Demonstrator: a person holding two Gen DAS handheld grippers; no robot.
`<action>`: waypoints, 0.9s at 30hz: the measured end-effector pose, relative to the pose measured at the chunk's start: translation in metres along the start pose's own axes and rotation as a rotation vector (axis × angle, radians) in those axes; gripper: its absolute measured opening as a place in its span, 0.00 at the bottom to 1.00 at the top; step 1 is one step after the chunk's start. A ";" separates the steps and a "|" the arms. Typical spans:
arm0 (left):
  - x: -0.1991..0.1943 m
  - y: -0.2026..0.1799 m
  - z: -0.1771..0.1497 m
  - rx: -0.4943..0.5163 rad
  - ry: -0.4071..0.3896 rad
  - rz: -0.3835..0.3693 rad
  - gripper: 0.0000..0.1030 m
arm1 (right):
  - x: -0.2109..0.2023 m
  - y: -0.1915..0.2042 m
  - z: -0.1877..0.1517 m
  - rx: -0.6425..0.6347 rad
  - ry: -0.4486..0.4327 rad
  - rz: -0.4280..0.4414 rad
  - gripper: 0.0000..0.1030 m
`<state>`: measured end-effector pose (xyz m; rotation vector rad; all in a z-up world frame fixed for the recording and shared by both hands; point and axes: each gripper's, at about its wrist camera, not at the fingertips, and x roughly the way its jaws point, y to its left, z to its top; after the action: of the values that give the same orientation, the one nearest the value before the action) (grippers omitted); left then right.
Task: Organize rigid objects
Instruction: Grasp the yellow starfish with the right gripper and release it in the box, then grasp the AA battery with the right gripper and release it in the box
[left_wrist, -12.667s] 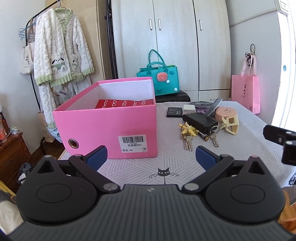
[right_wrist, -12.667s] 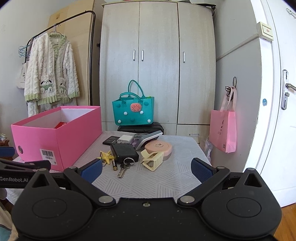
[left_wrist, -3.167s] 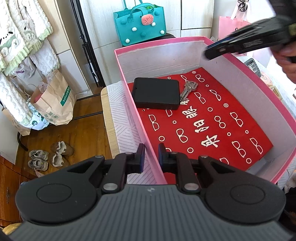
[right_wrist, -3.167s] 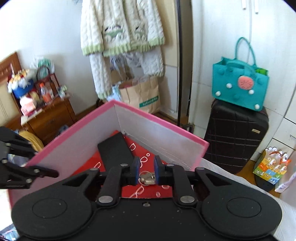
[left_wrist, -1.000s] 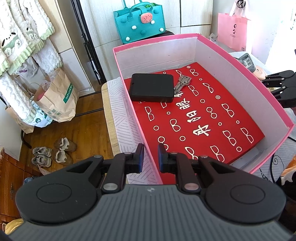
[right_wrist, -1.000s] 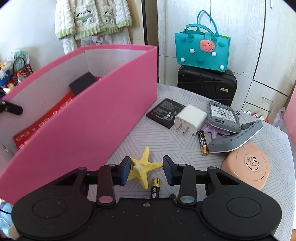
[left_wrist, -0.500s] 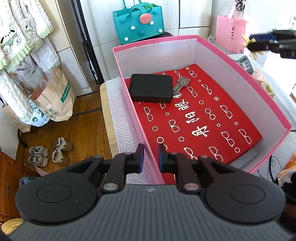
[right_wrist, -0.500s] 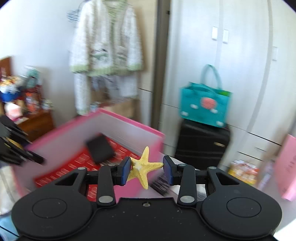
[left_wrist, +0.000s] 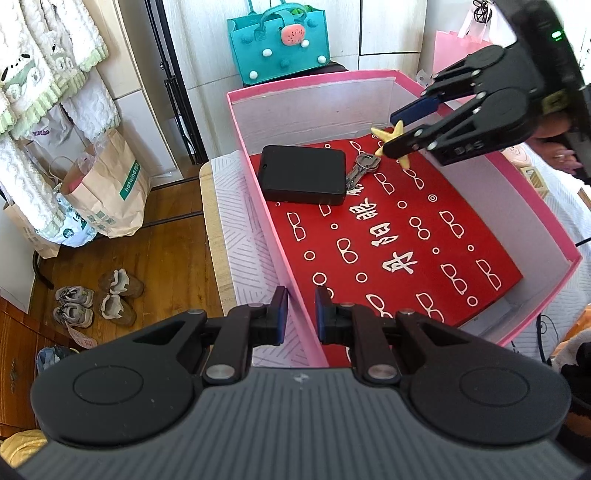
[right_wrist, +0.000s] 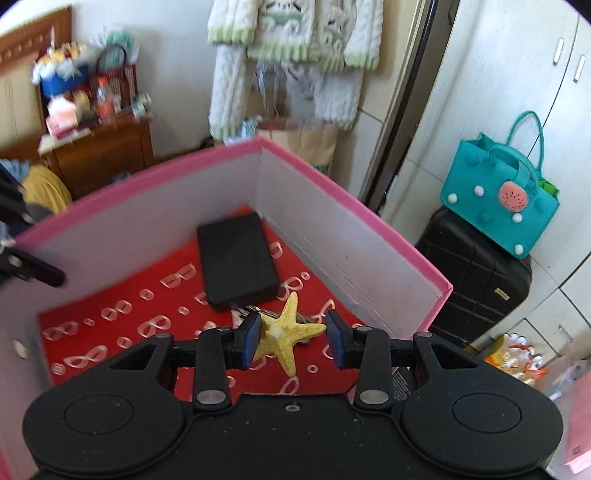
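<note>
Now: R hand-held gripper (right_wrist: 291, 338) clamped on yellow starfish (right_wrist: 286, 332), up over far end of pink box (left_wrist: 369, 75), above keys (left_wrist: 360, 170) beside black case (left_wrist: 303, 179) on red liner. L hand-held gripper (left_wrist: 299, 314) pinching box's near-left wall, nearly shut.

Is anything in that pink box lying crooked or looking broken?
Nothing looks broken. The black case lies slightly askew in the pink box's far corner, keys touching its edge. The yellow starfish isn't lying there yet; the right gripper holds it above the red lining.
</note>
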<state>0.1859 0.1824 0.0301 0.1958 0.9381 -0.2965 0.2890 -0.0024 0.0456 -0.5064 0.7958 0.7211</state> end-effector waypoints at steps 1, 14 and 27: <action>0.000 0.000 0.001 0.000 0.002 0.001 0.13 | 0.002 0.001 -0.002 -0.021 0.013 -0.017 0.42; -0.001 0.003 0.000 -0.062 0.004 0.003 0.13 | -0.072 -0.040 -0.042 0.238 -0.276 0.015 0.54; 0.003 0.001 0.006 -0.085 0.015 0.030 0.12 | -0.115 -0.028 -0.180 0.562 -0.374 -0.047 0.66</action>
<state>0.1926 0.1813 0.0317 0.1337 0.9602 -0.2273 0.1712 -0.1817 0.0305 0.1168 0.5944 0.4958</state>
